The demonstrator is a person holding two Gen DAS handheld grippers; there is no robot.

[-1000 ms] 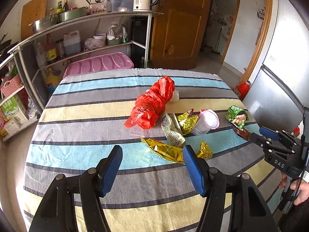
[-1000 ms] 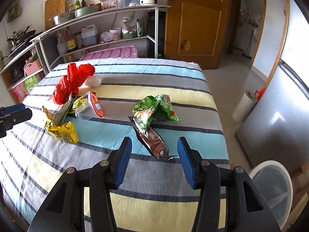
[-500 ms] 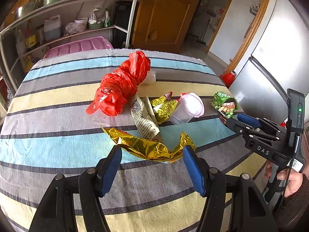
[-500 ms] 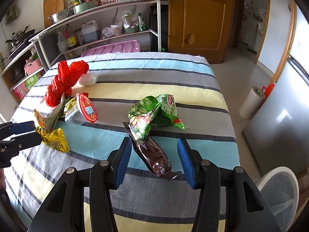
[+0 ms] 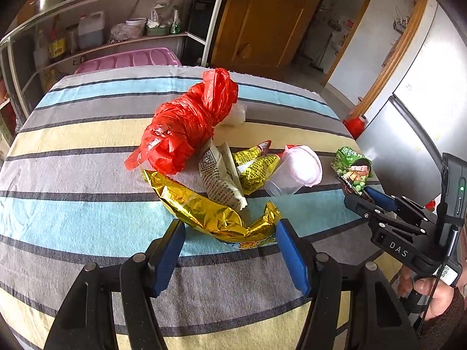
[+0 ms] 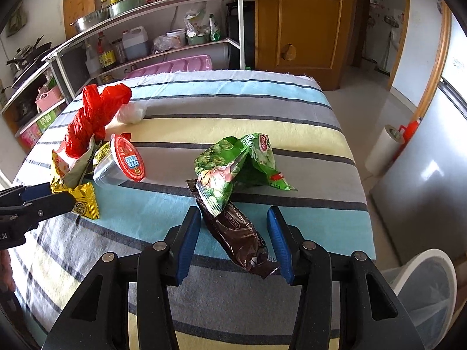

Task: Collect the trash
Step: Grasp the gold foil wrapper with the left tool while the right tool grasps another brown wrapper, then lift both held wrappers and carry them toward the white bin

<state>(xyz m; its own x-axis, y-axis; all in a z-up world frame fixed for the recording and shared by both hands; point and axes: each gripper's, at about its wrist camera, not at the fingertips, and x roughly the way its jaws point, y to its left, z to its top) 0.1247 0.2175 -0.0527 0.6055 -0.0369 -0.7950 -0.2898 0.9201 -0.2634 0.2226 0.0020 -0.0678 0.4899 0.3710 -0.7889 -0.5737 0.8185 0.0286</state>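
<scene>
Trash lies on a striped tablecloth (image 5: 73, 175). My left gripper (image 5: 230, 233) is open, its blue pads on either side of a crumpled gold wrapper (image 5: 204, 213). Beyond it lie a red plastic bag (image 5: 186, 125), a white printed wrapper (image 5: 219, 178), a yellow packet (image 5: 254, 166) and a clear plastic cup (image 5: 292, 172). My right gripper (image 6: 235, 227) is open, its pads flanking a brown wrapper (image 6: 239, 236). A green snack bag (image 6: 233, 166) lies partly over that wrapper's far end.
A white bin with a clear liner (image 6: 426, 294) stands on the floor right of the table. A metal shelf rack (image 6: 146, 29) with bottles and a pink lid stands behind the table. A fridge (image 6: 423, 175) is at the right, a wooden door (image 6: 306, 23) behind.
Both grippers have moved forward and down toward the table. The gold wrapper now lies between the left pads and the brown wrapper between the right pads. Both stay open.
</scene>
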